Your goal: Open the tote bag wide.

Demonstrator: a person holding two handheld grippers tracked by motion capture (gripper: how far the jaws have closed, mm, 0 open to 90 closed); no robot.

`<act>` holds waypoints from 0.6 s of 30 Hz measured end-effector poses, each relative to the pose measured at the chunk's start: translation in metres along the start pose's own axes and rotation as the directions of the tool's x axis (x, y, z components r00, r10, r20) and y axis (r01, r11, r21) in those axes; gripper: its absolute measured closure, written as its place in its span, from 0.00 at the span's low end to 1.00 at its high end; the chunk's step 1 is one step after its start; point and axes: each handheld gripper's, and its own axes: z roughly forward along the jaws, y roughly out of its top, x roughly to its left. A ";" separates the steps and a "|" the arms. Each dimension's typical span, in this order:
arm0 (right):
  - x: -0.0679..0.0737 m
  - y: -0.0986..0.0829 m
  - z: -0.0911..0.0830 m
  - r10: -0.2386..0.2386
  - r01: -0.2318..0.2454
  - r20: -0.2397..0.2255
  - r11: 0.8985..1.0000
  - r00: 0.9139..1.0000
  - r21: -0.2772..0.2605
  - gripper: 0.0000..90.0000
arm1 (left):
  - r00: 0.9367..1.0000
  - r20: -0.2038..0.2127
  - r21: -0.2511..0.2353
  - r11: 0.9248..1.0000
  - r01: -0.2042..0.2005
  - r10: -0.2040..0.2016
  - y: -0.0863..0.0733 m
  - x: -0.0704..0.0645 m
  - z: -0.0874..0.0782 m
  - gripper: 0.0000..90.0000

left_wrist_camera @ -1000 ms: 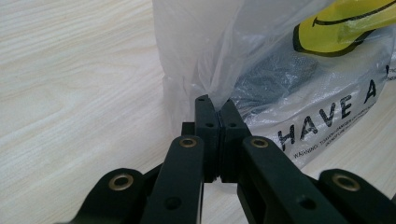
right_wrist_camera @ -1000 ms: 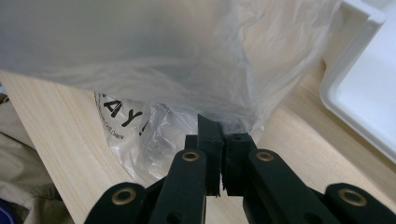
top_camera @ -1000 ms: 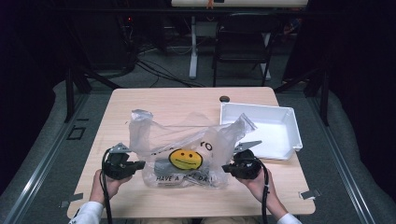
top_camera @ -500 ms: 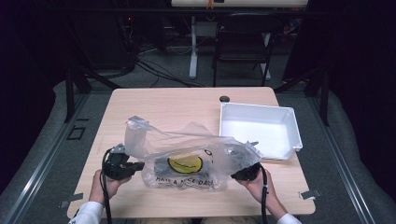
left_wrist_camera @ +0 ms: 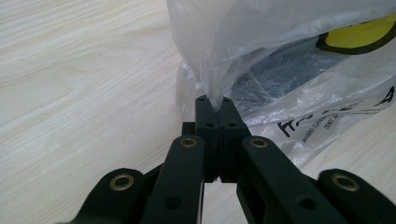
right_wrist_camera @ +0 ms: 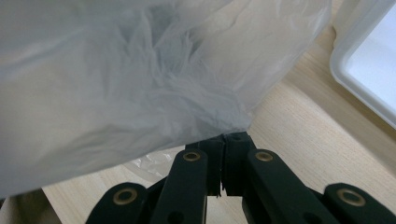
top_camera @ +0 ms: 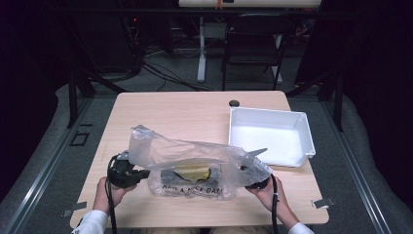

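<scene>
The plastic bag is pinched by both hand-held grippers, left and right; a white tray sits just beside it on the counter.

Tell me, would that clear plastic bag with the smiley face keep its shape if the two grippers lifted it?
Probably not. The plastic bag looks thin and crumpled, sagging between the left gripper and the right gripper, so it would likely flop. Both pinch only a film edge with shut jaws, which might slip. A dark thing inside may weigh down its middle.
</scene>
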 end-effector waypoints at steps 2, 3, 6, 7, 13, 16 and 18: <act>0.000 0.000 0.000 -0.007 0.007 0.002 1.000 1.000 0.011 0.99 | 1.000 -0.001 0.009 1.000 -0.002 0.002 0.000 0.001 0.001 1.00; 0.000 0.000 0.001 -0.003 0.003 0.004 1.000 1.000 0.010 0.99 | 1.000 0.001 0.017 1.000 -0.004 0.004 0.000 0.001 0.002 1.00; 0.000 0.000 0.002 0.006 -0.006 0.001 1.000 1.000 0.013 0.99 | 1.000 0.003 0.024 1.000 -0.002 0.002 0.000 0.001 0.004 1.00; -0.001 0.000 0.003 0.014 -0.014 0.010 1.000 1.000 0.023 0.99 | 1.000 0.001 0.028 1.000 -0.006 0.006 0.000 0.001 0.004 1.00; 0.001 -0.002 0.009 0.042 -0.042 0.003 0.999 0.999 0.021 0.99 | 1.000 0.004 0.069 0.997 -0.025 0.025 0.000 0.002 0.008 1.00; 0.000 -0.001 0.009 0.005 -0.005 0.004 0.997 1.000 0.071 0.99 | 1.000 0.003 0.077 0.997 -0.031 0.030 0.000 0.002 0.008 1.00; 0.001 -0.001 0.009 0.000 -0.001 0.004 0.997 1.000 0.082 0.99 | 1.000 0.000 0.070 0.997 -0.021 0.021 0.000 0.002 0.009 1.00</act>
